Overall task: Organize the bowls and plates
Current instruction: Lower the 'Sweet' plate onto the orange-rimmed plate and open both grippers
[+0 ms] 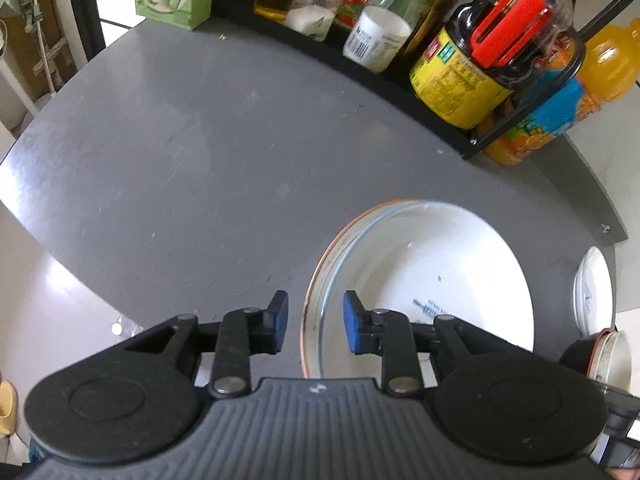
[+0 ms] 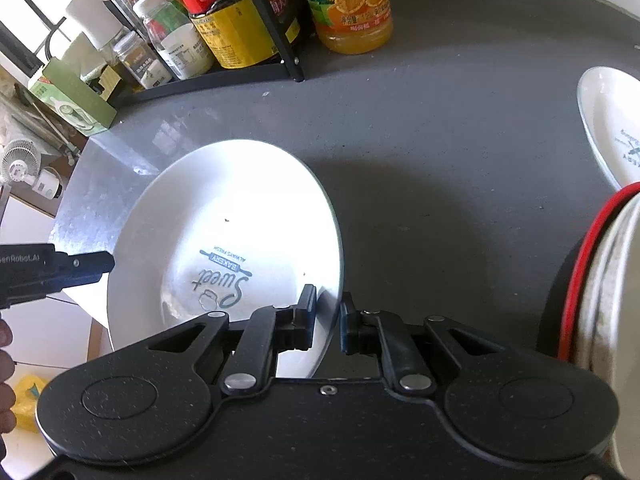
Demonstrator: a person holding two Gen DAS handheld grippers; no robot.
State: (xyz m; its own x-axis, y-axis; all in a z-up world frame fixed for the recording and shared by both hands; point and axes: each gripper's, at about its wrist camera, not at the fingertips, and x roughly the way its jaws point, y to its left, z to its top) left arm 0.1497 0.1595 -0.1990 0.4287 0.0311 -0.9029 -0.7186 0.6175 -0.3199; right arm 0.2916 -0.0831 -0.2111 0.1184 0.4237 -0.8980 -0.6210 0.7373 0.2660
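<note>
The right gripper (image 2: 327, 314) has its jaws closed on the near rim of a white plate (image 2: 240, 216) printed "Sweet Bakery". The left gripper (image 1: 316, 322) stands open with nothing between its fingers, the plate's rim just ahead of the right finger. The plate lies on a grey tabletop (image 1: 180, 152). Right of the right gripper stands a red-rimmed bowl (image 2: 608, 280), and beyond it a second white plate (image 2: 612, 128). Farther ahead, a black rack (image 2: 256, 68) holds bottles and jars; an orange juice bottle (image 2: 352, 4) stands beside it.
</note>
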